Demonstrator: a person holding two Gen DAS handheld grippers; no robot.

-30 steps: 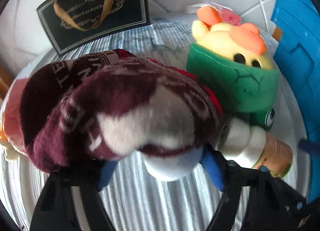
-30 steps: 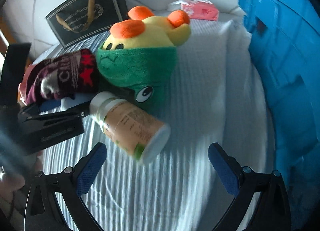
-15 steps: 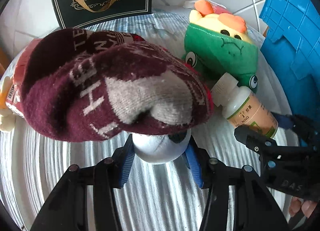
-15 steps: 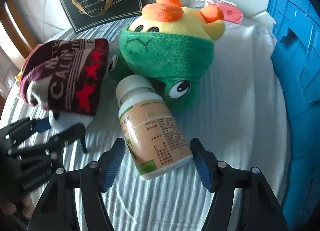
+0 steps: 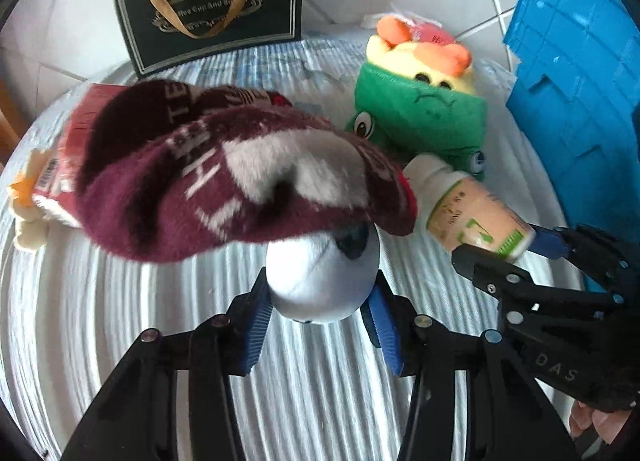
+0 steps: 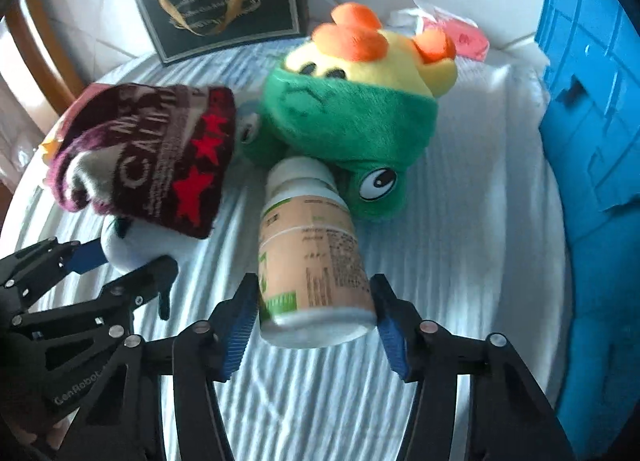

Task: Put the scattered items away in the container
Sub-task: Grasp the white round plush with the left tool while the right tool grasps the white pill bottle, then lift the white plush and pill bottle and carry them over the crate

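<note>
Both tongs are busy: the left gripper [image 5: 320,313] pinches the pale round end of a maroon knitted sock bundle with white lettering [image 5: 240,177], and the right gripper [image 6: 316,321] has its jaws closing around the base of a white-capped plastic pill bottle with a peach and green label [image 6: 310,253].

Progress-wise I'd say it's early: nothing visible has gone into the blue plastic crate [image 6: 592,101] off to the right, and the green and yellow plush toy with orange tufts [image 6: 352,109] lies loose on the white ribbed cloth [image 6: 460,221]. The bottle lies on its side, long axis running away from the right gripper, cap end pointing at the plush and touching it.
</note>
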